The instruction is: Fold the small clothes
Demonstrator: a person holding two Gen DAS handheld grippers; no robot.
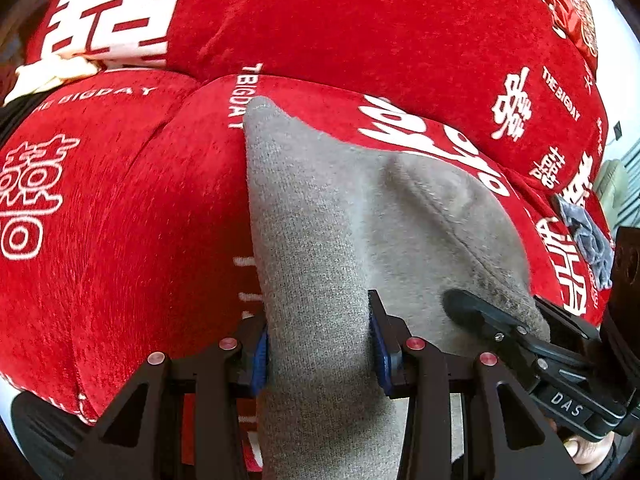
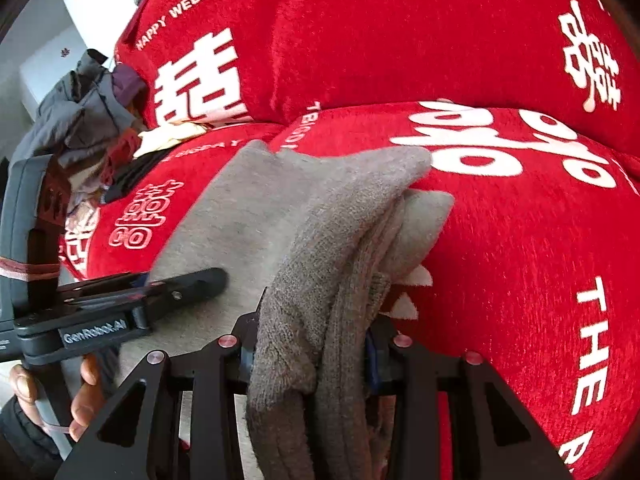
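A grey knitted garment [image 1: 340, 216] lies on a red sofa seat cushion [image 1: 120, 220]. My left gripper [image 1: 318, 344] is shut on its near left edge, the cloth pinched between the blue pads [image 1: 259, 364]. The right gripper's black finger [image 1: 480, 316] shows at the right, on the cloth. In the right wrist view the same garment [image 2: 256, 208] spreads left, and my right gripper [image 2: 310, 344] is shut on a bunched, folded-over part [image 2: 340, 264] of it. The left gripper's finger [image 2: 188, 284] rests on the cloth at the left.
Red cushions with white characters form the sofa back [image 1: 340, 20] and seat [image 2: 520, 240]. A pile of grey and dark clothes [image 2: 88, 112] lies at the sofa's left end. A crumpled grey-blue cloth [image 1: 588, 236] sits at the right. A hand [image 2: 86, 396] holds the left gripper's handle.
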